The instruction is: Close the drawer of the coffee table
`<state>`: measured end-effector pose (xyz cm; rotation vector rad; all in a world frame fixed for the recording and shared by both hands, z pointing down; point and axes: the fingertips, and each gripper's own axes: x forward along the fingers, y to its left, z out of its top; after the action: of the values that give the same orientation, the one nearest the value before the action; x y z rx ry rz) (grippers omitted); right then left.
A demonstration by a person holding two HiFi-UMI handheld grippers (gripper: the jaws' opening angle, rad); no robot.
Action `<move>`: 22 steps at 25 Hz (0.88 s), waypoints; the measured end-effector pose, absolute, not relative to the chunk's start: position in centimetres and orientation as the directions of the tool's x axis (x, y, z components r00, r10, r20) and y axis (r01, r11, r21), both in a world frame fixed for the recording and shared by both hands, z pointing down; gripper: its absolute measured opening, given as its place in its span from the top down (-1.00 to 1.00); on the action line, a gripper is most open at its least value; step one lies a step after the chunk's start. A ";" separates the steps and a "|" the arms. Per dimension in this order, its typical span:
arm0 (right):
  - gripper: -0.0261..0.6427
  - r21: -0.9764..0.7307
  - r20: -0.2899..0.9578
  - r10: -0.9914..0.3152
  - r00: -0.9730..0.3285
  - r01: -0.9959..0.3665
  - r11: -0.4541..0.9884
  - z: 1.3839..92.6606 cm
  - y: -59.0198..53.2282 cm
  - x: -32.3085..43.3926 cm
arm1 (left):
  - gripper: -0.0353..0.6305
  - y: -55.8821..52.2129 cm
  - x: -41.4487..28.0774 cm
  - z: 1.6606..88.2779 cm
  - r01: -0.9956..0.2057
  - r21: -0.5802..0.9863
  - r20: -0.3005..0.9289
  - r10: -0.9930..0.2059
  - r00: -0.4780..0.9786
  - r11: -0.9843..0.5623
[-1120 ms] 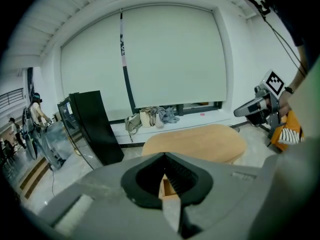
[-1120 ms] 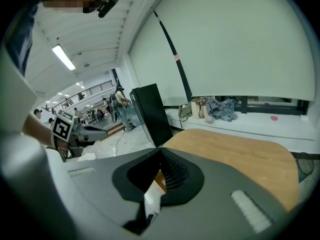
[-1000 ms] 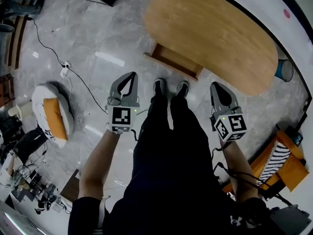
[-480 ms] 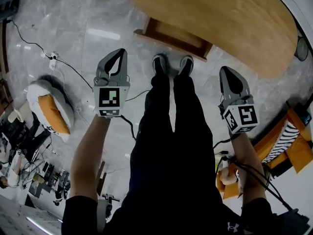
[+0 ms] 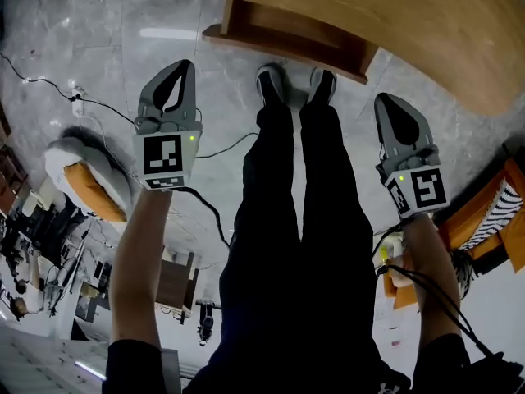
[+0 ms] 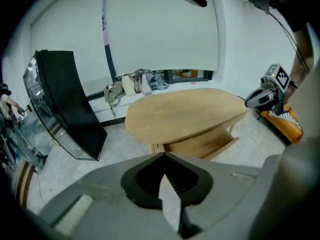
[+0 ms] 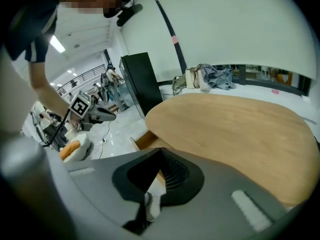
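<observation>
Seen from the head view, the person's dark trouser legs run up the middle, ending in two black shoes on the grey marble floor. At 9 o'clock from the legs, the left gripper is held out on a bare forearm. Its jaws are pressed together with nothing between them, as its own view confirms at the tips. At 3 o'clock from the legs is the right gripper, and its jaws are likewise closed on nothing. Both grippers point toward 12 o'clock and hang in the air, touching nothing.

A black cable trails over the floor between the left gripper and the legs. At 8 o'clock from that gripper lies what looks like an orange-and-white cushion, though the edge of the view is too warped to be sure.

Just past the shoes, at 12 o'clock, the wooden drawer stands pulled out from under the oval coffee table. It also shows below the tabletop in both gripper views.

Beyond the table, at 10 o'clock in the left gripper view, a black cabinet stands. A heap of clothes lies against the white wall at 12 o'clock.
</observation>
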<state>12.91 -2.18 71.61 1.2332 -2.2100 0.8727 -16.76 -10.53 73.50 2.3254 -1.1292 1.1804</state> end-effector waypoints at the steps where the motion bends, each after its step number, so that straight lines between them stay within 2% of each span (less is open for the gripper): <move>1: 0.91 -0.294 0.658 -0.569 -0.493 -0.864 0.408 72.3 -2.0 12.7 | 0.89 -10.5 -17.0 74.4 -0.755 -0.080 0.789 -0.504 0.351 -0.651; 5: 0.89 -0.303 0.669 -0.573 -0.474 -0.877 0.373 75.2 -1.9 13.2 | 0.88 -10.3 -17.8 78.1 -0.740 -0.079 0.808 -0.478 0.344 -0.667; 6: 0.83 -0.303 0.670 -0.579 -0.465 -0.883 0.359 75.9 -1.8 13.5 | 0.86 -10.2 -18.0 79.0 -0.732 -0.079 0.814 -0.468 0.344 -0.676; 10: 0.69 -0.279 0.693 -0.590 -0.415 -0.909 0.311 78.8 -0.8 14.8 | 0.63 -9.4 -19.0 82.8 -0.688 -0.077 0.850 -0.408 0.333 -0.722; 14: 0.67 -0.270 0.718 -0.576 -0.391 -0.919 0.287 81.4 0.6 15.5 | 0.40 -8.7 -20.4 86.8 -0.641 -0.060 0.893 -0.329 0.309 -0.765; 18: 0.30 -0.247 0.754 -0.543 -0.370 -0.925 0.288 84.9 2.9 14.9 | 0.37 -8.8 -22.2 90.3 -0.625 -0.077 0.909 -0.312 0.276 -0.777; 22: 0.26 -0.275 0.793 -0.483 -0.372 -0.926 0.260 88.2 4.6 15.2 | 0.37 -8.9 -22.2 92.7 -0.619 -0.069 0.930 -0.275 0.244 -0.782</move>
<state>15.19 4.63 88.23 1.2718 -1.9639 1.0035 -22.24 -8.89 92.72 2.2083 -0.8275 1.5511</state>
